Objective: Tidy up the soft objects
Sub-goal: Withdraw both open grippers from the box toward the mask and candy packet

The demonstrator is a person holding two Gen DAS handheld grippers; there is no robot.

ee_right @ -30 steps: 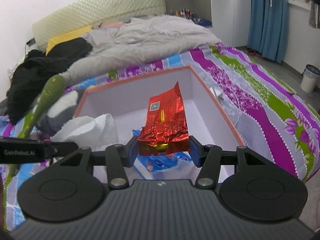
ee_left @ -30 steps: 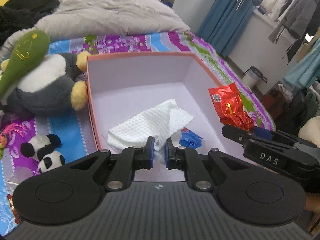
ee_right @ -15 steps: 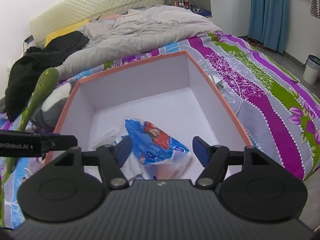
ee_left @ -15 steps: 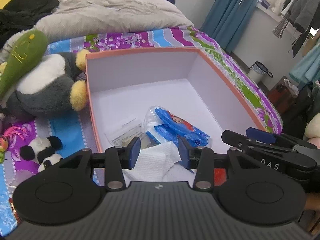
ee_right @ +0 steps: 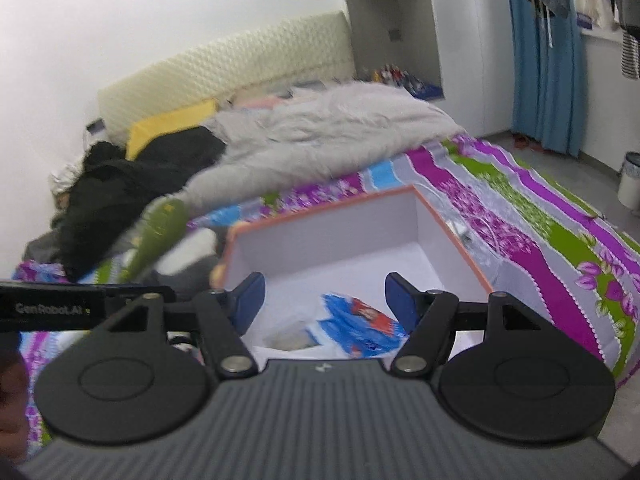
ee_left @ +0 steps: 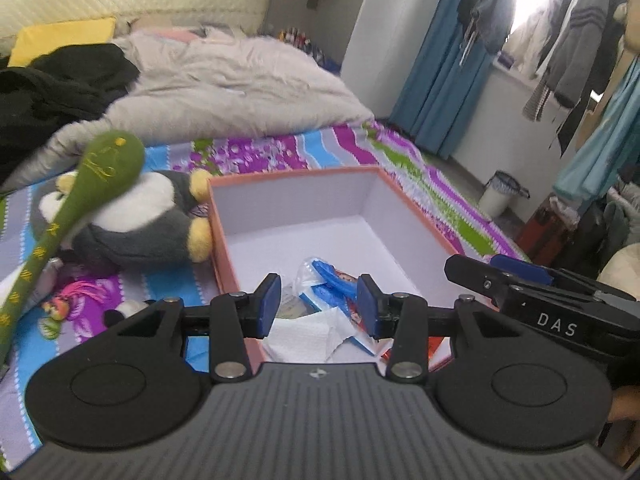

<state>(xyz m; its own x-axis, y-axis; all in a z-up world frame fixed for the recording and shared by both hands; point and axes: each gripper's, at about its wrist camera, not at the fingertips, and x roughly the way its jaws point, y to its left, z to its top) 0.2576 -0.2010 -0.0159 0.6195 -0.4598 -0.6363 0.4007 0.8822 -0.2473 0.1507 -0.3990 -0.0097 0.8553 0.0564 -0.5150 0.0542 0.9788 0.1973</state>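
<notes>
An orange-rimmed box (ee_left: pixel 296 174) (ee_right: pixel 456 236) with a white inside sits on the striped bedsheet. In it lie a white cloth (ee_left: pixel 308 338), a blue snack bag (ee_left: pixel 332 280) (ee_right: pixel 360 326) and a sliver of red packet (ee_left: pixel 434 348). My left gripper (ee_left: pixel 318 306) hangs open above the box's near edge, nothing between its fingers. My right gripper (ee_right: pixel 324 300) is also open and empty, raised over the box. The right gripper (ee_left: pixel 532 300) shows from the side in the left wrist view.
A grey penguin plush (ee_left: pixel 136 224), a green club-shaped plush (ee_left: pixel 84 196) (ee_right: pixel 160 232), a small panda toy (ee_left: pixel 128 310) and a pink toy (ee_left: pixel 76 300) lie left of the box. A grey duvet (ee_left: pixel 224 92) and black clothes (ee_left: pixel 52 96) cover the far bed. A bin (ee_left: pixel 498 196) stands on the floor.
Both grippers opened and let go: the white cloth and the red packet dropped into the box. Both hands then rose and pulled back from the box.
</notes>
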